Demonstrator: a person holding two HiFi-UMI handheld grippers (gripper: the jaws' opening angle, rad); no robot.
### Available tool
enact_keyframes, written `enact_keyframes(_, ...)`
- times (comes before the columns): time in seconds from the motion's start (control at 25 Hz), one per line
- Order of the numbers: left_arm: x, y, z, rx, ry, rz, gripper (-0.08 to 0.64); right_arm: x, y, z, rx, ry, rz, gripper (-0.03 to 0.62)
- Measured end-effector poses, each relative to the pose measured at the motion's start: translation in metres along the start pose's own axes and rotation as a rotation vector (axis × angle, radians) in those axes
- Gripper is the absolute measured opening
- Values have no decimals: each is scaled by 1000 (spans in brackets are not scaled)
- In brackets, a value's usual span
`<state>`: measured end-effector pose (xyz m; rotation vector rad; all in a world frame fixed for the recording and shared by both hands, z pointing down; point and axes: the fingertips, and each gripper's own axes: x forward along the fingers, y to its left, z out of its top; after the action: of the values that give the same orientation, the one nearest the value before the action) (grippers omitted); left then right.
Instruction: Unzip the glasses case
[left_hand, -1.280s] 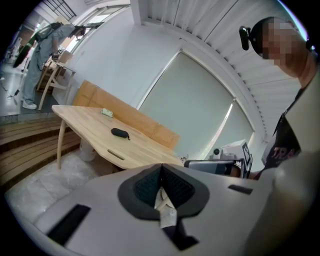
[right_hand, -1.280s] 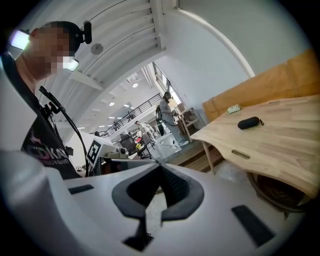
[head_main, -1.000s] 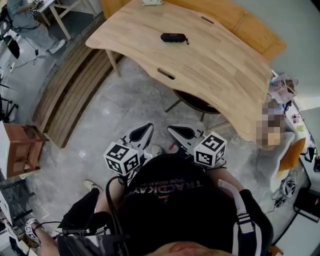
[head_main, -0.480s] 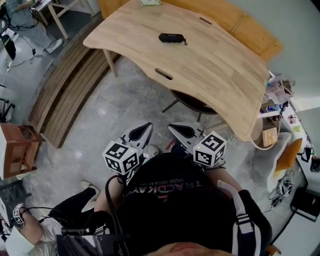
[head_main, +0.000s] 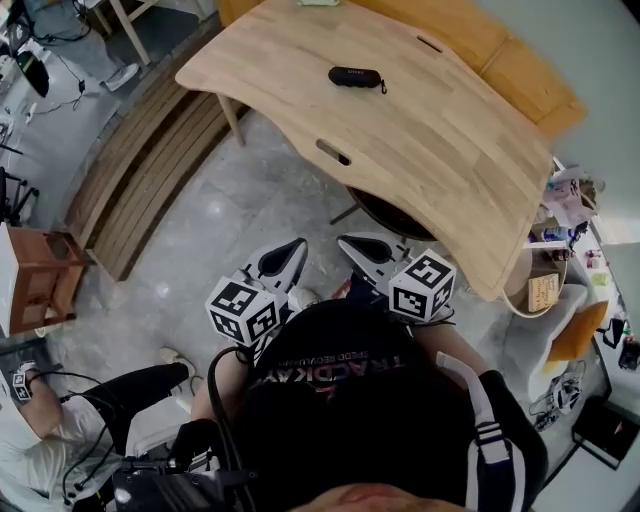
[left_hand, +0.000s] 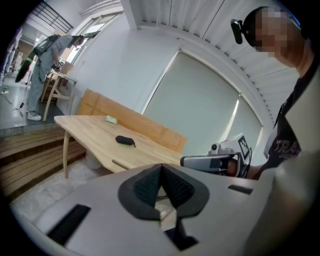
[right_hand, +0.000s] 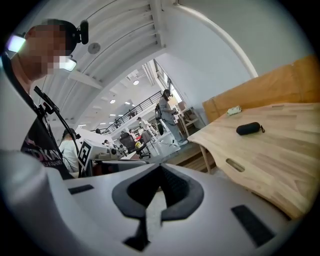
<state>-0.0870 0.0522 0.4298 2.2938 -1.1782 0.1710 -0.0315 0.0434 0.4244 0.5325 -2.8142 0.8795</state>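
jaws: left gripper (left_hand: 160, 169) pressed together, on nothing | right gripper (right_hand: 160, 169) pressed together, on nothing | I hold both near my chest, above grey floor (head_main: 250, 200) | small black oval glasses case (head_main: 355, 76) lies on light wooden surface (head_main: 450, 150), well apart from both

A pale wooden worktop (head_main: 430, 130) fills the head view from 12 to 2 o'clock, with one cut slot (head_main: 333, 152) near its front edge and another (head_main: 430, 44) near the far edge. A small pale object (left_hand: 111, 119) lies at its far end. Behind it runs an orange-brown wooden board (head_main: 520, 70). A round dark seat (head_main: 385, 210) shows under the front edge. At 10 o'clock lies plank decking (head_main: 140, 170); at 9 o'clock stands a red-brown stool (head_main: 40, 285). At 8 o'clock a person (head_main: 120, 395) sits on the grey floor (head_main: 230, 230). Another person (left_hand: 42, 60) stands at a far table.
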Motion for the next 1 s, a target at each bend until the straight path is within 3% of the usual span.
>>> enact_keyframes(0.36, 41, 8, 12, -46, 1, 44, 11, -2, -46, 21, 3, 37, 21, 15)
enact_keyframes(1.0, 112, 23, 32, -46, 20, 100, 11, 1, -157, 58, 2, 60, -1, 15)
